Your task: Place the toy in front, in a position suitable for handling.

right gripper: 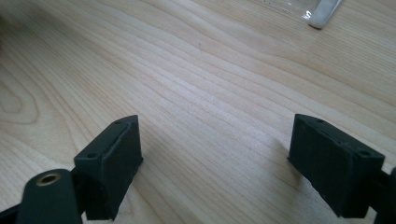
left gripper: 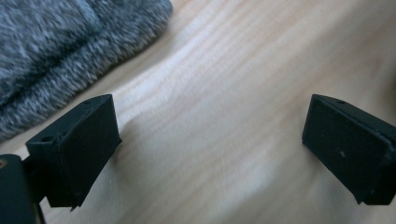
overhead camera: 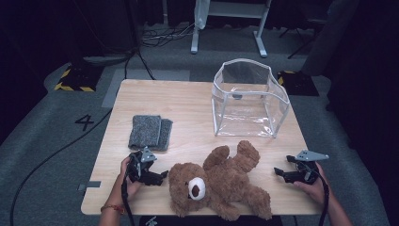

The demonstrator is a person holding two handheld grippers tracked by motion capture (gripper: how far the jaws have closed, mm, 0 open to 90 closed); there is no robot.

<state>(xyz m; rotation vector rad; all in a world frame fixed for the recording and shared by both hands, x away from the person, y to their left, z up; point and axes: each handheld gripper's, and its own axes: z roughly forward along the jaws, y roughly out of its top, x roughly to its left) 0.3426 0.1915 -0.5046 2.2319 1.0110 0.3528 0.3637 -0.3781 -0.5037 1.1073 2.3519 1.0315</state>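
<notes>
Your teddy bear (overhead camera: 219, 181) lies on its back at the near edge of the wooden table (overhead camera: 188, 101), between your two hands, touching neither gripper. Bare wood separates it from the folded grey cloth (overhead camera: 149, 132) at left and the clear bag (overhead camera: 248, 99) (upright, mouth open) at the far right. Grey carpet with cables surrounds the table. Your left gripper (overhead camera: 162, 176) and right gripper (overhead camera: 277, 172) both stand wide, jaws holding nothing, over bare wood.
</notes>
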